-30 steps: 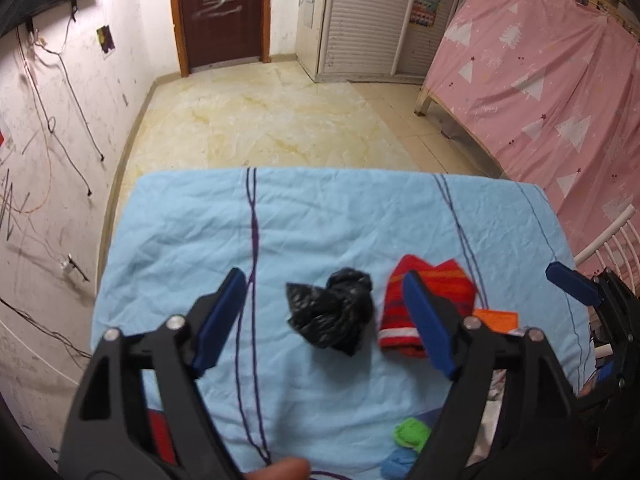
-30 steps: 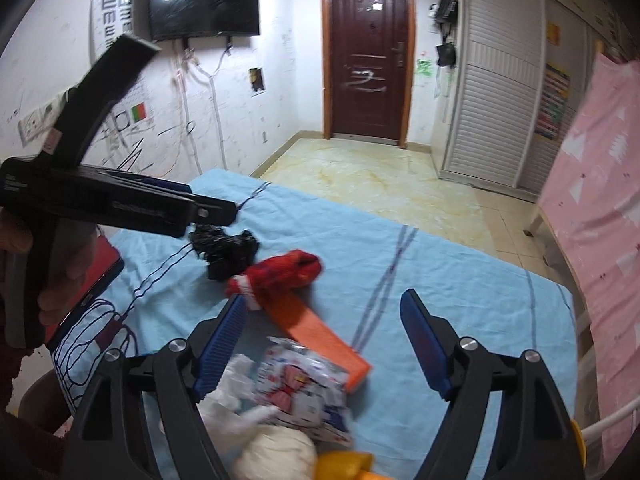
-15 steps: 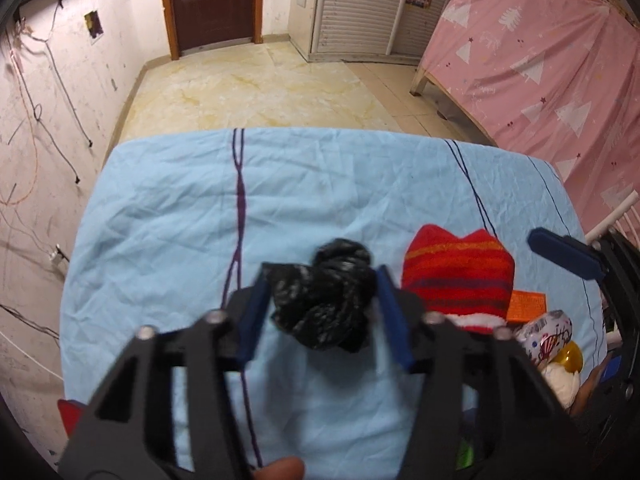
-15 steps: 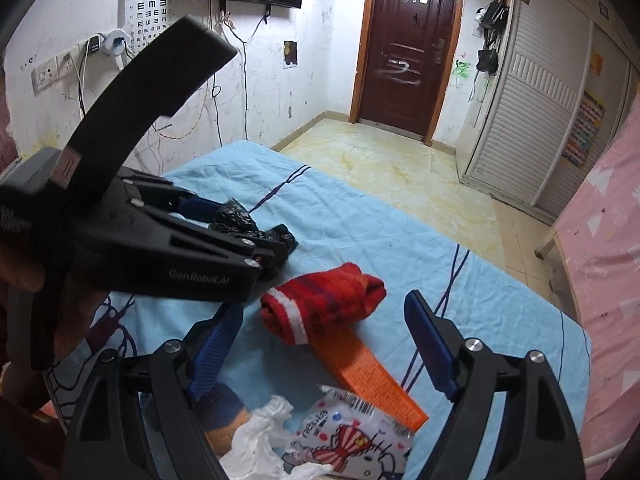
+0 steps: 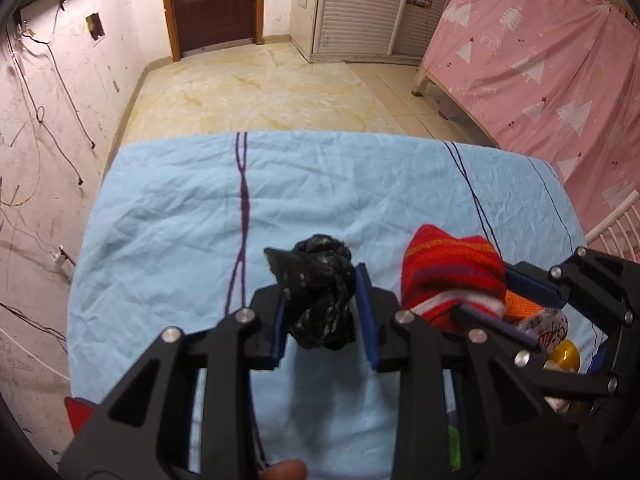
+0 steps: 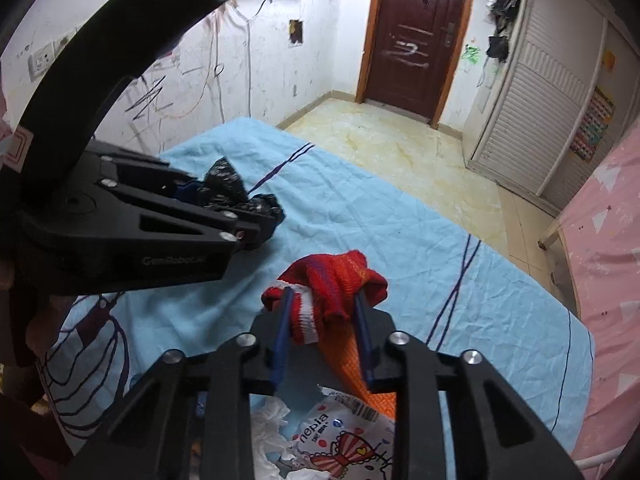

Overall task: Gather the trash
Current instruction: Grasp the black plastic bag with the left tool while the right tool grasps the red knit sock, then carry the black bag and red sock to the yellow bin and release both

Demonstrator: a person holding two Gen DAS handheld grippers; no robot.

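Observation:
A crumpled black plastic bag point(image 5: 316, 288) lies on the light blue sheet point(image 5: 180, 220). My left gripper point(image 5: 322, 304) has its jaws closing on the bag, and both blue pads touch its sides. The right wrist view shows the same bag point(image 6: 226, 184) in the left gripper point(image 6: 260, 220). A red striped sock point(image 6: 336, 276) sits to the right of the bag. My right gripper point(image 6: 322, 316) is closing on the sock's white-banded cuff, pads pressing it from both sides. From the left wrist view, the sock point(image 5: 448, 272) and right gripper point(image 5: 510, 304) appear at the right.
Under the sock lies a flat orange piece point(image 6: 352, 364). Near it are a printed wrapper point(image 6: 340, 440), white tissue point(image 6: 272, 428) and a yellow ball point(image 5: 564, 354). A red object point(image 5: 78, 412) sticks out at the sheet's near left corner. A pink curtain point(image 5: 540, 60) hangs on the right.
Both grippers moved forward and down and their jaws narrowed. The left now encloses the black bag; the right, wide half a second ago, now pinches the red sock.

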